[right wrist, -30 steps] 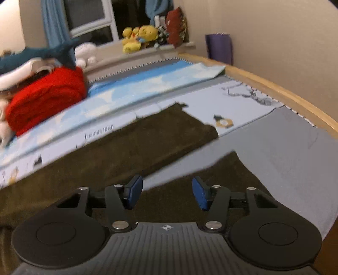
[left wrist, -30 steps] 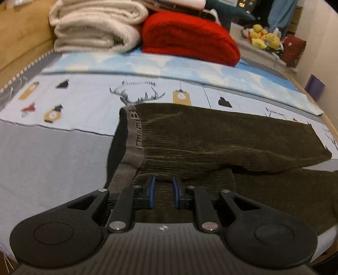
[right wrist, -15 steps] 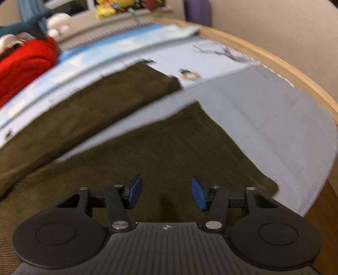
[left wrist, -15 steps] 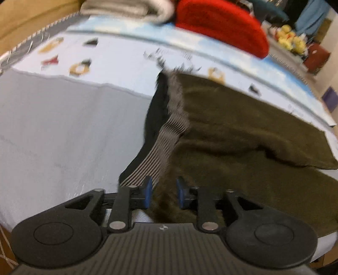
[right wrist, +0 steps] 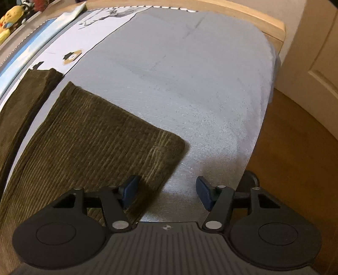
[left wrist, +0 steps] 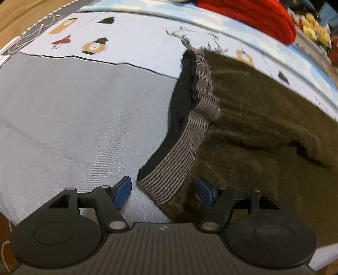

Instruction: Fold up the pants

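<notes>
Dark olive corduroy pants (left wrist: 264, 118) lie flat on the bed, legs stretching to the right. Their striped grey waistband (left wrist: 186, 143) runs toward me in the left wrist view. My left gripper (left wrist: 163, 190) is open, its jaws straddling the near corner of the waistband without closing on it. In the right wrist view the near pant leg (right wrist: 88, 135) ends in a hem corner just ahead of my right gripper (right wrist: 166, 192), which is open and empty; its left finger is over the hem edge. The far leg (right wrist: 27, 95) lies beyond it.
The bed has a grey sheet (right wrist: 190, 74) and a printed light blue cover (left wrist: 126, 38). A red blanket (left wrist: 253, 12) and yellow plush toys (left wrist: 314, 29) sit at the back. The wooden bed frame (right wrist: 264, 17) and floor (right wrist: 295, 148) lie to the right.
My left gripper has opened wide and come down to the waistband's near corner. My right gripper has swung right along the near leg to its hem corner, staying open.
</notes>
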`<state>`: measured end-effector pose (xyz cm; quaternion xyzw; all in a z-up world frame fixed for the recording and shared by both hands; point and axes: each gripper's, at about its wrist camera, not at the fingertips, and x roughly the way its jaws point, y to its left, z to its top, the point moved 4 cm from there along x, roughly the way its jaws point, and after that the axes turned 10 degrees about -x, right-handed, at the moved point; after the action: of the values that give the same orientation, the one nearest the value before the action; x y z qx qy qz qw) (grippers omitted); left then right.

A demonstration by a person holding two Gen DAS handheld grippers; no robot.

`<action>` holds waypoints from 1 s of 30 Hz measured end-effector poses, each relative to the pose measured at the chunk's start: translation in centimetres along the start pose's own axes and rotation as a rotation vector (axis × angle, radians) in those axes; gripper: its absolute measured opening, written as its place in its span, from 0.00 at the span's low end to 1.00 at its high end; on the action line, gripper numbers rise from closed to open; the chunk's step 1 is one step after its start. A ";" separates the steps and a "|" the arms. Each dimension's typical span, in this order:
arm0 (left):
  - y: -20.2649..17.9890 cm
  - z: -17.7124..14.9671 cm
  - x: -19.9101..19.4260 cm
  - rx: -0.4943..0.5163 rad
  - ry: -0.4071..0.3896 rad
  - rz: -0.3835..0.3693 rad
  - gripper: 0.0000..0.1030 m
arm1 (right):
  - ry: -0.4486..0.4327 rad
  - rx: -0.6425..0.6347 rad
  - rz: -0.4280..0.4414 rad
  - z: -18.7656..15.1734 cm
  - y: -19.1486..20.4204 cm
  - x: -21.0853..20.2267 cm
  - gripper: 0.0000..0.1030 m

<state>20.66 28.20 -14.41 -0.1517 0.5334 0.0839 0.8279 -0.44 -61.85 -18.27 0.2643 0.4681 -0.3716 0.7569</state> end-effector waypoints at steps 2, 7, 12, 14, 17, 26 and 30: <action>-0.2 -0.4 0.5 0.032 0.014 0.008 0.69 | -0.006 -0.025 -0.011 0.0 0.4 0.1 0.61; -0.6 -1.5 1.1 0.096 0.042 -0.001 0.30 | -0.061 -0.068 0.036 0.8 0.7 -0.4 0.06; -1.0 -2.2 -0.4 0.127 0.027 -0.045 0.26 | -0.149 -0.058 0.038 1.9 -0.2 -1.7 0.05; -1.1 -2.5 -0.9 0.140 0.034 -0.071 0.26 | -0.164 -0.015 0.021 2.3 -1.3 -1.7 0.05; -1.1 -3.1 -0.4 0.177 0.079 -0.051 0.30 | -0.129 -0.027 0.026 2.6 -1.4 -0.6 0.06; -2.6 -1.6 -4.5 0.218 -0.159 -0.117 0.40 | -0.273 -0.137 0.004 2.9 0.8 -3.8 0.43; -3.8 -1.9 -4.2 0.311 -0.183 -0.090 0.41 | -0.341 -0.175 0.109 3.0 3.3 -6.5 0.43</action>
<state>18.42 24.11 -10.66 -0.0372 0.4549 -0.0233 0.8895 1.88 -60.13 -10.91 0.1556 0.3484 -0.3274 0.8644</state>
